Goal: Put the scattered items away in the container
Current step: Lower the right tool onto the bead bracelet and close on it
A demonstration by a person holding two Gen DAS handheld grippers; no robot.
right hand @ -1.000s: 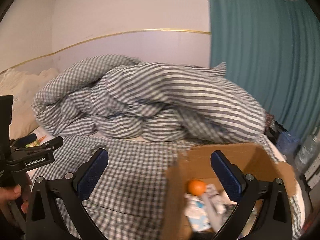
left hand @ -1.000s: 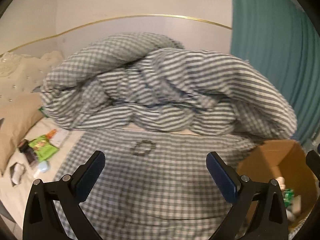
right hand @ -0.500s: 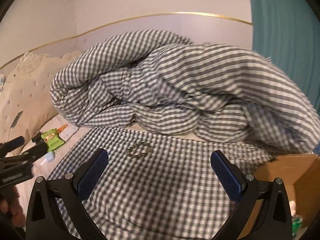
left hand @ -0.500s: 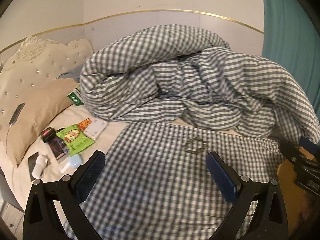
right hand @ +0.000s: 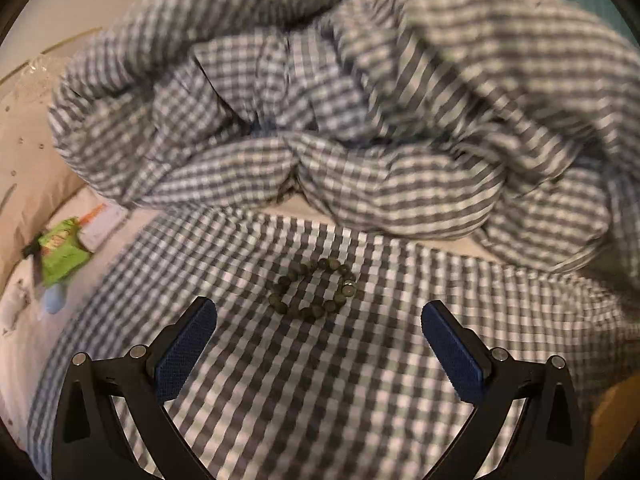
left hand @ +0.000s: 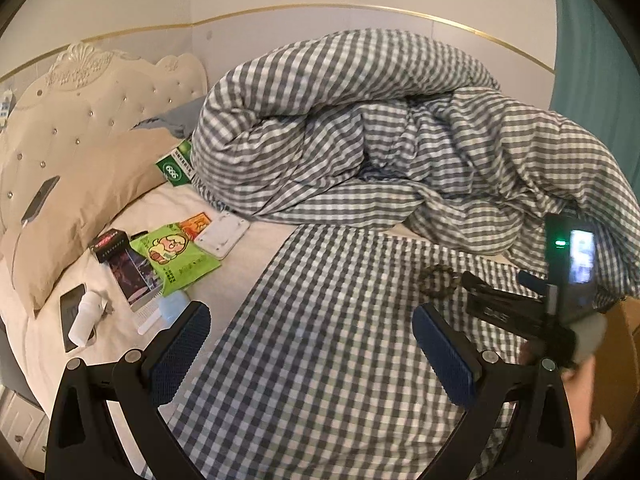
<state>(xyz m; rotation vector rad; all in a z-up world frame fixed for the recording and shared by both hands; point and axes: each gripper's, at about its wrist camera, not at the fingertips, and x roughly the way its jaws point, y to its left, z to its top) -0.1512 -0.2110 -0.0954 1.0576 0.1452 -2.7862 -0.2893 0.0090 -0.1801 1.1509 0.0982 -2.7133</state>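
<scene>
Left: bead bracelet [right hand: 312, 291] at twelve o'clock of right gripper [right hand: 318, 334]; snack packet [left hand: 174, 255] at ten o'clock
Tongs: right wide, empty; left gripper [left hand: 310, 342] wide, empty

Bunched checked duvet [left hand: 360, 128] on bed, beige pillow [left hand: 80, 196] against tufted headboard [left hand: 80, 100], teal curtain [left hand: 592, 60].

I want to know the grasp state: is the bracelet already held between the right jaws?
No, the bracelet lies on the checked cloth ahead of the open right gripper, untouched.
</scene>
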